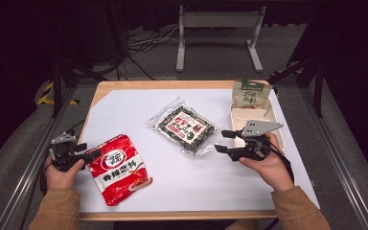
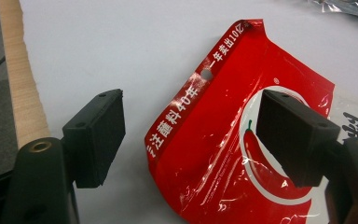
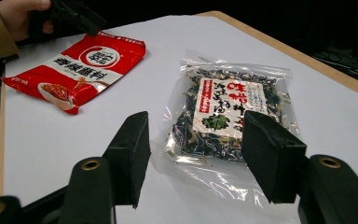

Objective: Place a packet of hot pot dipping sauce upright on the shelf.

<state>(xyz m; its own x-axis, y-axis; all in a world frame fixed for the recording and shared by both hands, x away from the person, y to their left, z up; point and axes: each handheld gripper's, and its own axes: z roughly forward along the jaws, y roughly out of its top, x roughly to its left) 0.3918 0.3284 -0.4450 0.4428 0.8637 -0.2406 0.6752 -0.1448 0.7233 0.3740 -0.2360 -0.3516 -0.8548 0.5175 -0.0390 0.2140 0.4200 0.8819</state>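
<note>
Tray (image 1: 280, 125) holds green snack pouch (image 1: 250, 93) (upright).

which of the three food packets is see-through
The clear plastic packet of dark dried greens at the table's middle; the red sauce packet and green-topped snack pouch are opaque.

Glossy red seasoning packet (image 1: 119, 167) flat at the sheet's near left, clear dark-leaf bag (image 1: 187, 128) flat mid-sheet.

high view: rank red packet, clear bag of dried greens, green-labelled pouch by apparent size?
1. Red packet and clear bag of dried greens: they look about alike. The red one lies nearer the camera, so I won't rank them.
2. Green-labelled pouch: clearly smallest, though it sits farthest back and looks partly tucked in the tray.
</note>
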